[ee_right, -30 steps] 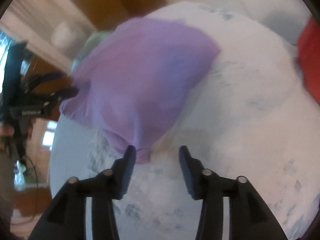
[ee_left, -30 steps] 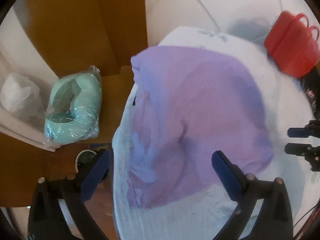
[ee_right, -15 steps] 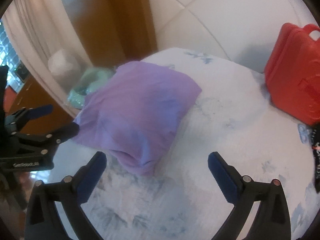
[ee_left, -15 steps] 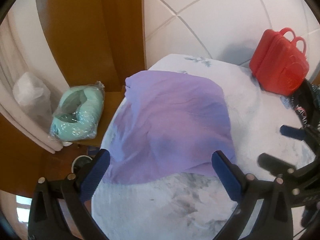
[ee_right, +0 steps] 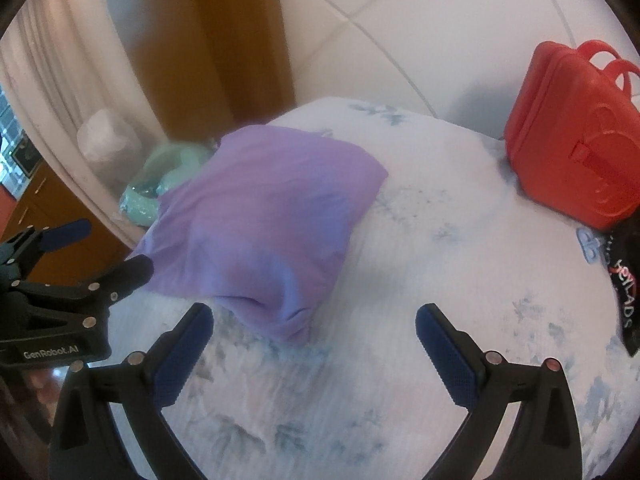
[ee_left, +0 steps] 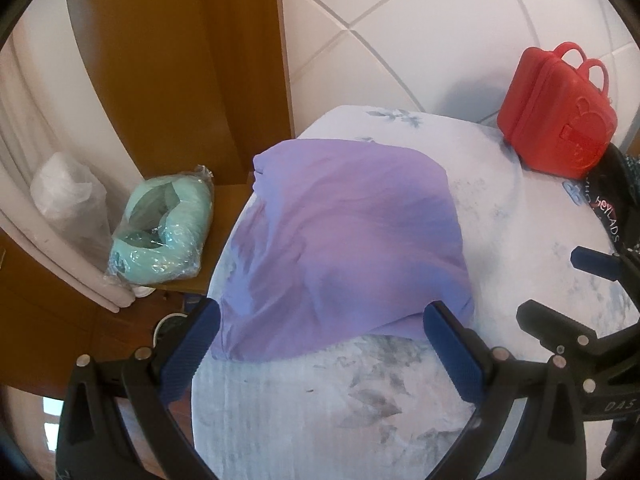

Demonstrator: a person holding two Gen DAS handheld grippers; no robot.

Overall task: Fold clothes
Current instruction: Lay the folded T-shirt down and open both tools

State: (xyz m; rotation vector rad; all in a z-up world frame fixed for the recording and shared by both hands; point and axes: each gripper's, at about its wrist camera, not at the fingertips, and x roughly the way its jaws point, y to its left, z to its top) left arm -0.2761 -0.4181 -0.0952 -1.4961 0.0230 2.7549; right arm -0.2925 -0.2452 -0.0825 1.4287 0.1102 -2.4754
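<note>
A bed (ee_left: 520,240) with a white, blue-flowered cover fills both views, set against a padded white headboard (ee_left: 400,40) with diagonal seams and a brown wooden panel (ee_left: 180,60) to its left.

On the cover's left part lies the purple garment (ee_left: 344,248), folded into a rough rectangle. Its left edge reaches the side of the bed, and its near right corner bunches into a soft rounded fold, seen plainly in the right wrist view (ee_right: 264,232).

The left gripper (ee_left: 320,332) hangs above the garment's near edge with its blue-padded fingers (ee_left: 192,348) spread wide, one at each near corner of the cloth and nothing between them. Whether the pads touch the fabric cannot be told. The right gripper (ee_right: 314,332) is likewise spread wide and empty, hovering over bare cover just beside the garment's bunched corner. Each gripper shows at the edge of the other's view: the right one (ee_left: 572,304) at the right of the left wrist view, the left one (ee_right: 72,256) at the left of the right wrist view.

Near the headboard, on the bed's right side, stands a red hard case (ee_left: 560,112) with two handles. Just beside it lies a dark garment (ee_left: 616,208) with red and white lettering. Left of the bed, on a low wooden ledge, sits a mint-green cushion (ee_left: 164,232) wrapped in clear plastic, with a white plastic bag (ee_left: 68,196) and a pale curtain (ee_left: 24,128) beyond it.
</note>
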